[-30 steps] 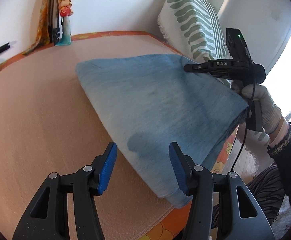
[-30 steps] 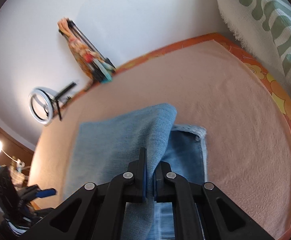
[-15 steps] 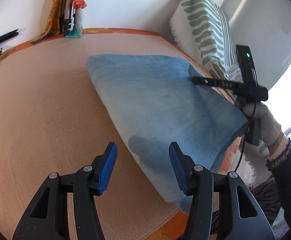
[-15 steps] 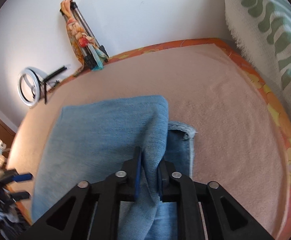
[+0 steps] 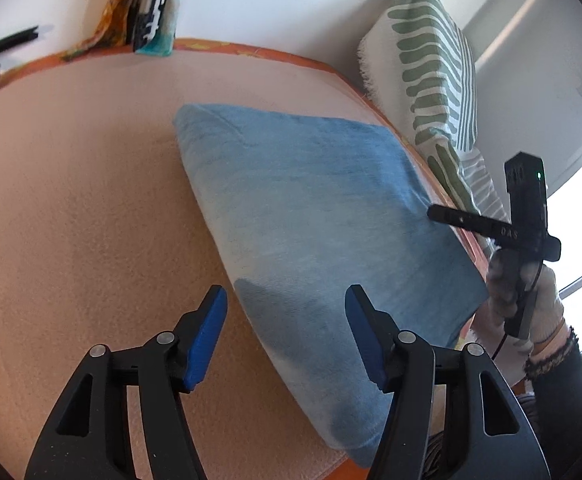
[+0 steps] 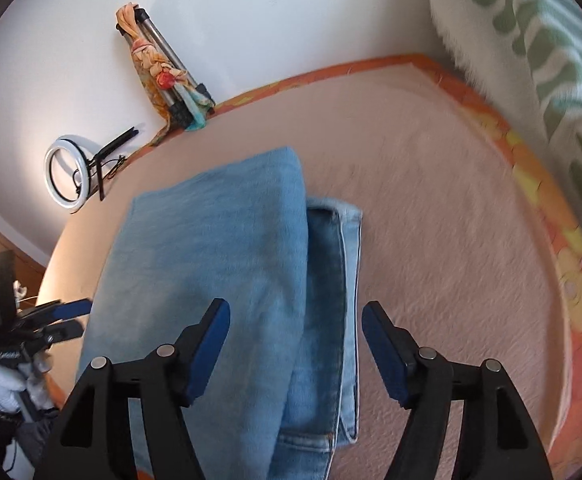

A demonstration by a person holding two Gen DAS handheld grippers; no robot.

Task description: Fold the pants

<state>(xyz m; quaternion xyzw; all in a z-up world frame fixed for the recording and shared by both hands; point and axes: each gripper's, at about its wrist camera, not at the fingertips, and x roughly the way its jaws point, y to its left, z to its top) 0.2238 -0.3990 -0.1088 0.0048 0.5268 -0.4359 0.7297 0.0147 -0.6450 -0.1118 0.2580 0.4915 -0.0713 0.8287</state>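
Observation:
The folded blue denim pants [image 5: 307, 216] lie on a peach blanket [image 5: 71, 220] on the bed. In the right wrist view the pants [image 6: 219, 264] show a folded top layer over a lower layer with the waistband edge at its right. My left gripper [image 5: 285, 336] is open and empty, just above the near corner of the pants. My right gripper [image 6: 295, 344] is open and empty, above the near end of the pants. The right gripper also shows in the left wrist view [image 5: 435, 211], beside the far side of the pants.
A white pillow with green stripes [image 5: 431, 88] leans at the bed's right side. A tripod wrapped in a colourful scarf [image 6: 163, 76] and a ring light [image 6: 67, 176] stand against the white wall. The blanket has an orange flowered border [image 6: 547, 196].
My right gripper has opened and let go of the pants' folded layer, which now lies flat. The left gripper stayed open and shifted slightly.

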